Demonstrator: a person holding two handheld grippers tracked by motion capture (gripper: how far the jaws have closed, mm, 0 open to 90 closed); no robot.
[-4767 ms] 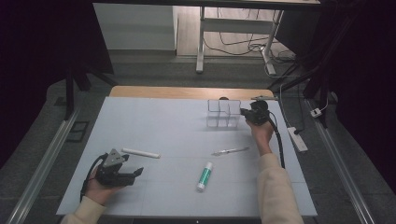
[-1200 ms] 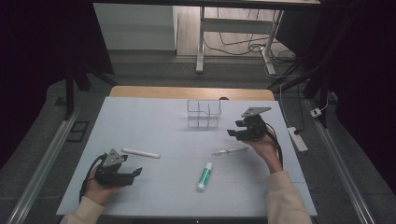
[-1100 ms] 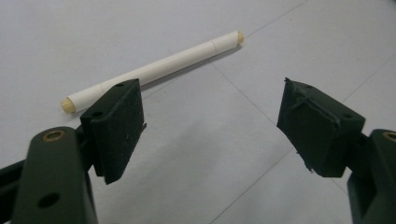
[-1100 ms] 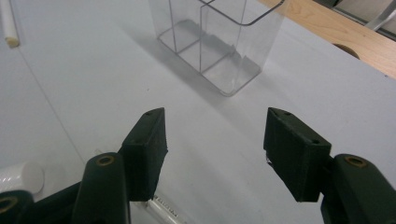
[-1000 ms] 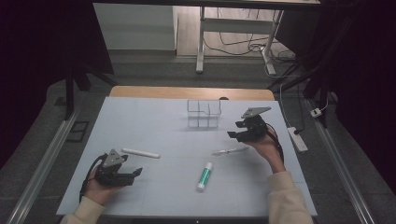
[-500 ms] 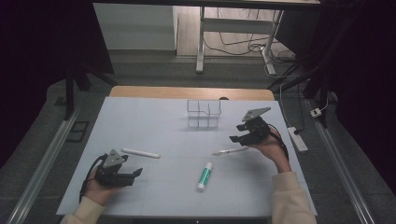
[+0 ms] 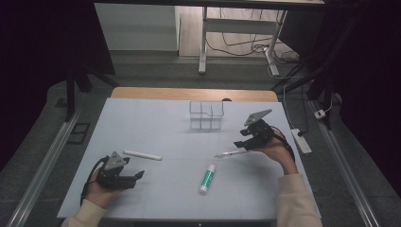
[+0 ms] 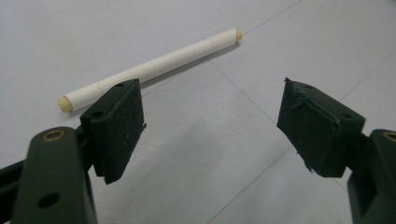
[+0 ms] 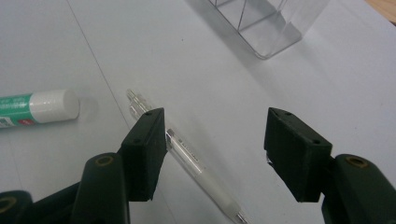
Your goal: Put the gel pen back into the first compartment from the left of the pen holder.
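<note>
Right gripper poised over pen.

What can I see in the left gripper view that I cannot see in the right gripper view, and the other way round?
The left gripper view alone has the white stick, lying flat beyond the open jaws of the left gripper, with nothing between them.

The right gripper view alone has the clear pen running partly behind one jaw of the open right gripper, the green and white glue stick, and the clear plastic organizer.

Both share the pale table top and a pair of black jaws standing apart.
</note>
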